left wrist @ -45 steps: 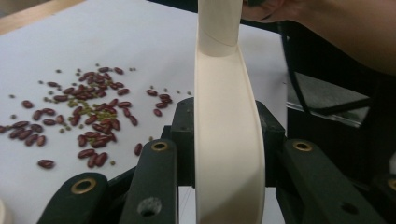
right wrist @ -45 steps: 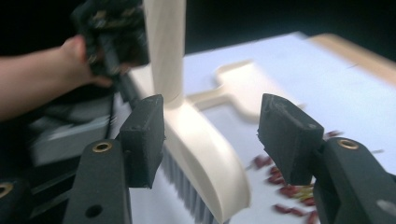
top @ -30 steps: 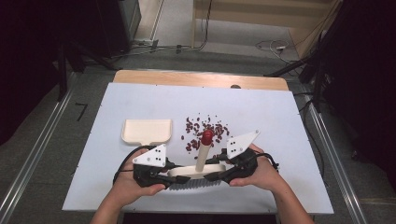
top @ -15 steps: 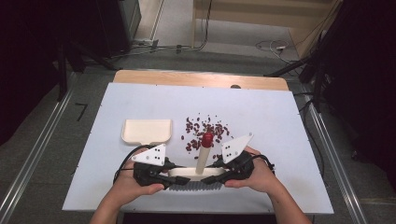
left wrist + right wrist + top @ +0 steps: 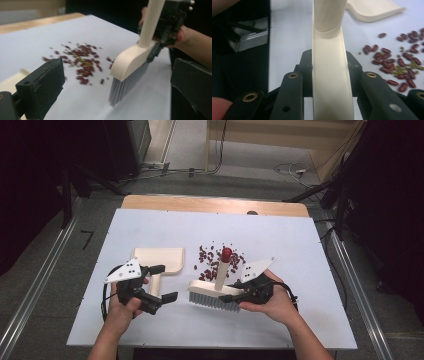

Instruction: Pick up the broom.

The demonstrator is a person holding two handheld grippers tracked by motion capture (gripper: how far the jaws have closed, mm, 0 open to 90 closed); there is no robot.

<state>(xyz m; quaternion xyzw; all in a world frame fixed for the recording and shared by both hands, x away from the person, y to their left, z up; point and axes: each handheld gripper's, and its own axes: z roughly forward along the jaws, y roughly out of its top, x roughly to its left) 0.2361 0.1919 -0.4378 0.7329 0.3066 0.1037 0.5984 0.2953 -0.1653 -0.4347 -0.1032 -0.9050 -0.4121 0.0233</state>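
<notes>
White table (image 5: pixel 300 320) | left gripper (image 5: pixel 160 283) has let go of brush (image 5: pixel 212 292) — jaws apart, lower left | right gripper (image 5: pixel 231 292) clamps brush | beans (image 5: pixel 212 260) unswept, dustpan (image 5: pixel 157 260) next — likely.

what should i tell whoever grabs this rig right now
Right gripper: shut on the brush, clamped on its cream head; bristles on the white table, handle with red tip pointing up and away.
Left gripper: open, holding nothing, fingers either side of the dustpan handle.
Beans: scattered red and small green ones just beyond the brush, right of the dustpan mouth.
Done: brush picked up.
Left: grip the dustpan, likely sweep the beans into it; none look to be in it yet.
</notes>
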